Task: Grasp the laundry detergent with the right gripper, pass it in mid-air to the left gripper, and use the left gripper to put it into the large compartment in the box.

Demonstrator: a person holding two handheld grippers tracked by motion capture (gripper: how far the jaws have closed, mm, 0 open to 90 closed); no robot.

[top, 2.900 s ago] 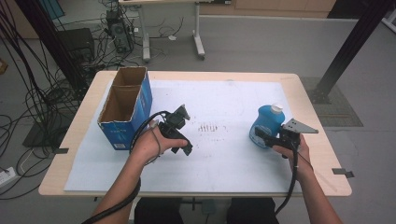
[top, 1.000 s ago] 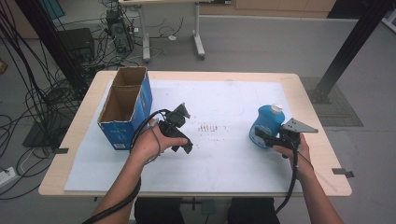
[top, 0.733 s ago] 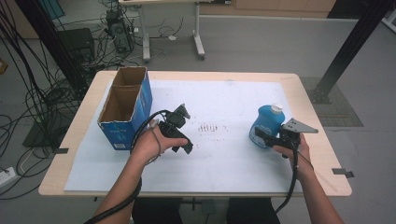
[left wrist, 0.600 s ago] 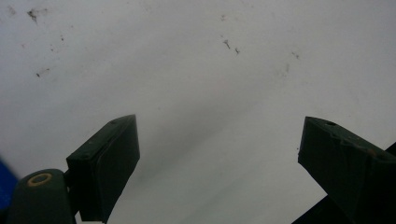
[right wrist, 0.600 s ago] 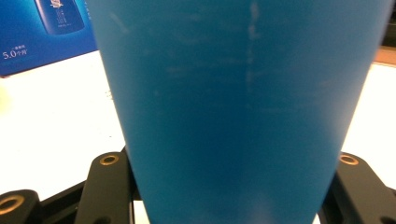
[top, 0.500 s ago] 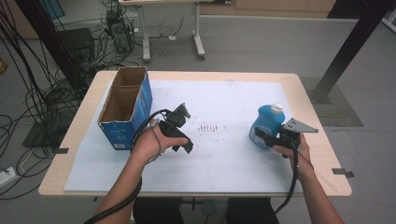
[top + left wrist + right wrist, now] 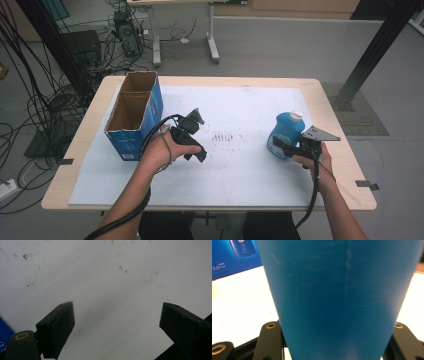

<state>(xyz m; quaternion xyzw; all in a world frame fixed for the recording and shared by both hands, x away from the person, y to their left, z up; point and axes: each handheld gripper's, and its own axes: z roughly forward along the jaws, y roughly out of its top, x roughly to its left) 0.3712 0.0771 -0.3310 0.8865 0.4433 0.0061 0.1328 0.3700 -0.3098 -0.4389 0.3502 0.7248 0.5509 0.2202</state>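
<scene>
The surface (image 7: 325, 107) is a pale wooden top with rounded corners, and a white sheet (image 7: 240, 175) covers nearly all of it, leaving bare wood along the edges. On the sheet at the far left stands an open blue box (image 7: 131, 125) with two compartments. A blue bottle (image 7: 286, 134) with a white cap stands upright on the sheet at the right. Small dark marks (image 7: 226, 136) dot the sheet's middle.
</scene>
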